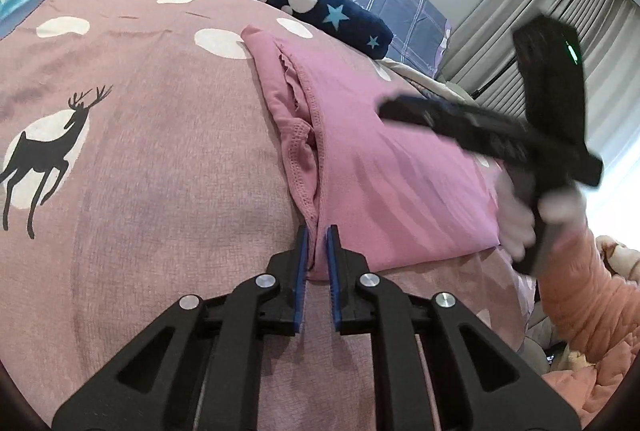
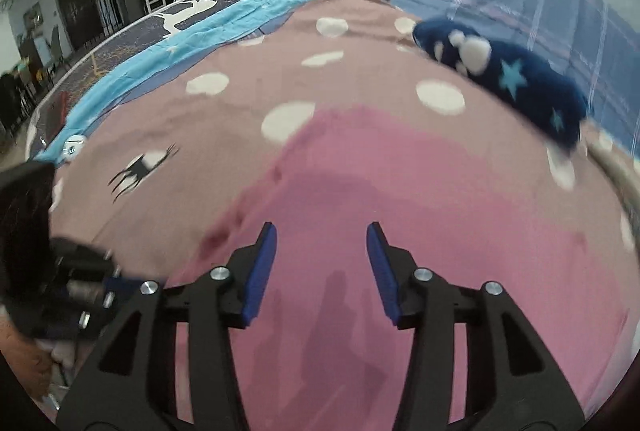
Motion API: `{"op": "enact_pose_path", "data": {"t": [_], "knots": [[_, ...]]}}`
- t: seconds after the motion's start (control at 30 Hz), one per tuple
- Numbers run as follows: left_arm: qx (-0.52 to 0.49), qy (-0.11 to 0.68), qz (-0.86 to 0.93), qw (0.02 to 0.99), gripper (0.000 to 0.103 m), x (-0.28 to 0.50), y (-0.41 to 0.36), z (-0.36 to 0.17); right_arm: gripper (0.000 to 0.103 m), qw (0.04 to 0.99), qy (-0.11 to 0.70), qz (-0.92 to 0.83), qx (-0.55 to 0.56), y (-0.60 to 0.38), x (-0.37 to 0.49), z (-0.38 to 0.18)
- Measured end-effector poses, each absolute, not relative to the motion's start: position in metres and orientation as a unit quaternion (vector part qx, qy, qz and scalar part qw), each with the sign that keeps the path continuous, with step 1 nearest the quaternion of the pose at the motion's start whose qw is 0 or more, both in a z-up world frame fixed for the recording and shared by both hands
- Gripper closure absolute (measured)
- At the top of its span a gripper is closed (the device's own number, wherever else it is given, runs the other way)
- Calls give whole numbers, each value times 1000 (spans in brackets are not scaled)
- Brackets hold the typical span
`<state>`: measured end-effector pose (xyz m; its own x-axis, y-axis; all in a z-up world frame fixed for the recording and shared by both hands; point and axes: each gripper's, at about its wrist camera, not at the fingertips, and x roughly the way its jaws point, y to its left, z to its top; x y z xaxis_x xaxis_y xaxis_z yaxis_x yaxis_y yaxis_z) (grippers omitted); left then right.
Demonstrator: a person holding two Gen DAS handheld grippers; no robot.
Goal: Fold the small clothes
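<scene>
Pink garment (image 1: 384,167): flat on the deer-print bedspread (image 1: 120,191).
Left gripper (image 1: 318,251): clamped on the garment's near corner; keep it pinned.
Right gripper (image 2: 322,267): jaws apart, empty, above the garment; grasp the opposite edge.

The pink garment (image 1: 384,167) is smooth matt knit cloth with stitched hems, the dusty-pink bedspread (image 1: 132,191) a coarser matt weave, the navy starred item (image 1: 320,11) fuzzy fleece, and the left gripper (image 1: 318,251) matt black plastic with shiny metal rivets.
</scene>
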<state>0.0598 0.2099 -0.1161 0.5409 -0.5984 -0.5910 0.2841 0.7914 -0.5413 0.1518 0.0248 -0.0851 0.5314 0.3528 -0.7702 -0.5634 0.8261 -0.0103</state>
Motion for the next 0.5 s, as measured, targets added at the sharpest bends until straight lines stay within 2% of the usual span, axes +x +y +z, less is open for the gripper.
{"op": "enact_pose_path", "data": {"t": [0.17, 0.23, 0.37, 0.47, 0.5], "knots": [[-173, 392, -224, 875, 92, 50, 213, -106, 55, 864, 398, 267, -155, 18, 108, -96], [-155, 382, -186, 892, 93, 46, 224, -99, 52, 857, 400, 283, -160, 21, 92, -100], [-201, 368, -139, 897, 91, 44, 263, -91, 49, 838, 390, 316, -215, 49, 61, -110], [-198, 359, -127, 903, 71, 40, 269, -81, 46, 836, 358, 309, -279, 73, 44, -119], [-198, 356, -129, 904, 55, 39, 268, -79, 46, 833, 357, 307, -290, 80, 42, -123]]}}
